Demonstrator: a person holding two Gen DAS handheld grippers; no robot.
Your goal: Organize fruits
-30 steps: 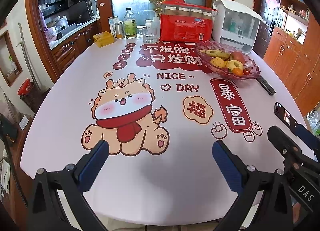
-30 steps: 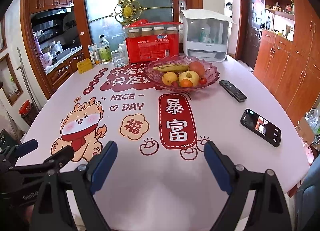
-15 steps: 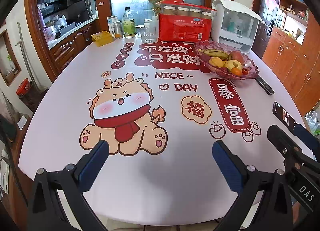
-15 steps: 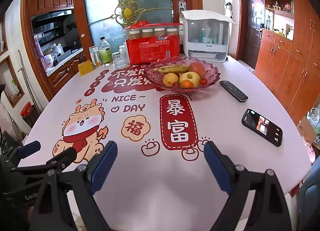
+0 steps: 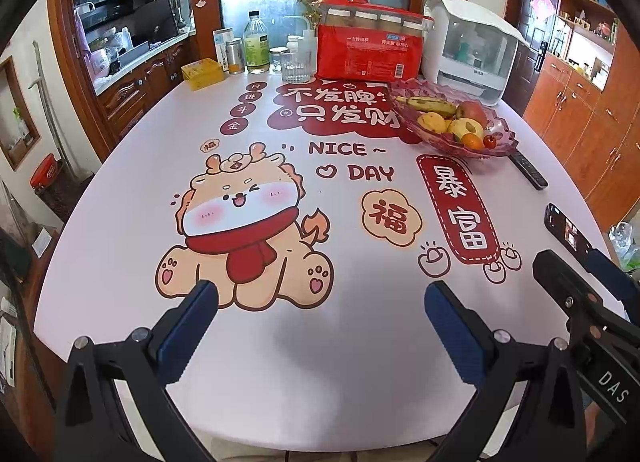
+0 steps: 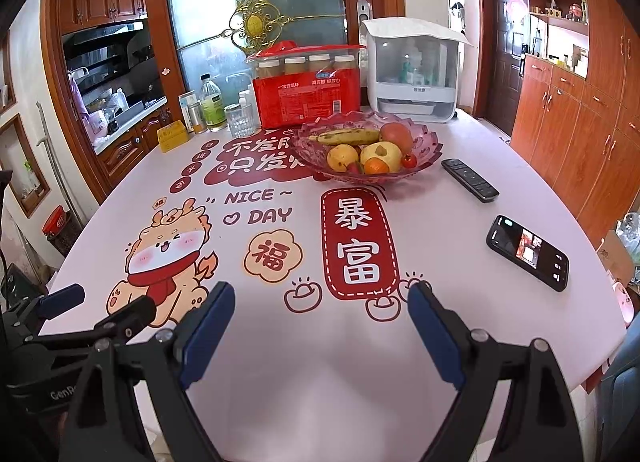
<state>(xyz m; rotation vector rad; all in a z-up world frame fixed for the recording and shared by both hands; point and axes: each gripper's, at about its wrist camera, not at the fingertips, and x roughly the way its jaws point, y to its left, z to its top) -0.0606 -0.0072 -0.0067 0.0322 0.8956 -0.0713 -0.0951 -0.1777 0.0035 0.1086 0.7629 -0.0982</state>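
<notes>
Next to nothing has moved since the earlier frames: the table print sits only a shade differently in both views, and both sets of tongs keep their spread.

The pink glass fruit bowl [image 6: 424, 150] stands right of centre in the upper half of the right wrist view, on the table's far part. In it lie a banana [image 6: 348, 137], a reddish apple [image 6: 397, 135], a yellow fruit [image 6: 342, 157] that may be a pear, a yellow apple [image 6: 382, 153], a small orange [image 6: 377, 166] and a cherry tomato [image 6: 409, 161].

Just right of the bowl lies a black remote [image 6: 470, 179], and further toward the lower right a phone [image 6: 527, 252] with its screen lit. Behind the bowl stand a red package [image 6: 306, 92] and a white appliance [image 6: 414, 76].

The right gripper [image 6: 322, 304] stands wide apart over the bare white table [image 6: 320, 342] at bottom centre, nothing between its blue pads. The left gripper [image 5: 322, 302] is likewise spread and empty, at the bottom of its view.
</notes>
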